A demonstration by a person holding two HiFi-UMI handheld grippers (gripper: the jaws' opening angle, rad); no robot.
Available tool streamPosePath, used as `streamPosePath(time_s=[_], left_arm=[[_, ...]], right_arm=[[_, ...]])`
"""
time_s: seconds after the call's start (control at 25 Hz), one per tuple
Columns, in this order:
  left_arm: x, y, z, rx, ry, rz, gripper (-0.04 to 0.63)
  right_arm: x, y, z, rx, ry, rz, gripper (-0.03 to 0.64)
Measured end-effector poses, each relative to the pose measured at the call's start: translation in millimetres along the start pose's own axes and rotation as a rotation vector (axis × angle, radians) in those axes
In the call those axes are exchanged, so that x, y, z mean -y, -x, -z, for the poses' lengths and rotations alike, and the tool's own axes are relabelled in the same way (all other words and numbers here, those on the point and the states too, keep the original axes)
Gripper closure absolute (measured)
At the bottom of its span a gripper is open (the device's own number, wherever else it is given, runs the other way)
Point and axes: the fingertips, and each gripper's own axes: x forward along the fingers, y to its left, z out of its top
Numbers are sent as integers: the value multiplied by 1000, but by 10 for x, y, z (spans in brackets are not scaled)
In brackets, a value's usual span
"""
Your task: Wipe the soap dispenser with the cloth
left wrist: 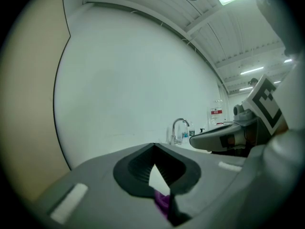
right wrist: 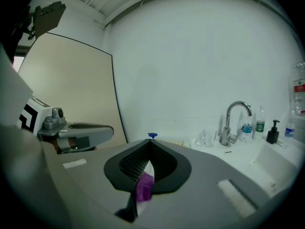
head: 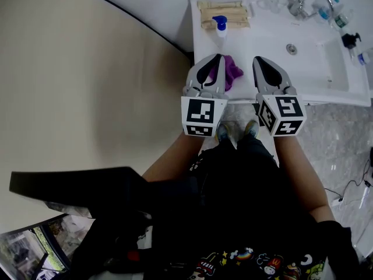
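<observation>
A cloth (head: 233,74) lies on the counter's (head: 256,39) near left part. The soap dispenser (head: 220,25) stands beyond it. The basin (head: 312,60) lies to the right.

2 tools (head: 218,57) (head: 257,59), 1 cloth (head: 233,73), 1 soap disp. (head: 221,27)

Open counter (head: 204,45) between purple cloth (head: 233,72) and soap dispenser (head: 220,25); faucet (head: 303,2) well aside
</observation>
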Motion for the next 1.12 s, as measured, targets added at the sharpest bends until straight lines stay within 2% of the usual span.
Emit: streamPosePath(time_s=[0.52,1.12], left_arm=[[-107,61,55,-15,9,-47,594],[-90,135,166,-37,31,-35,593]], right_arm=[[-92,55,-31,22,42,-7,594],[-170,132,-14,28,47,-4,594]])
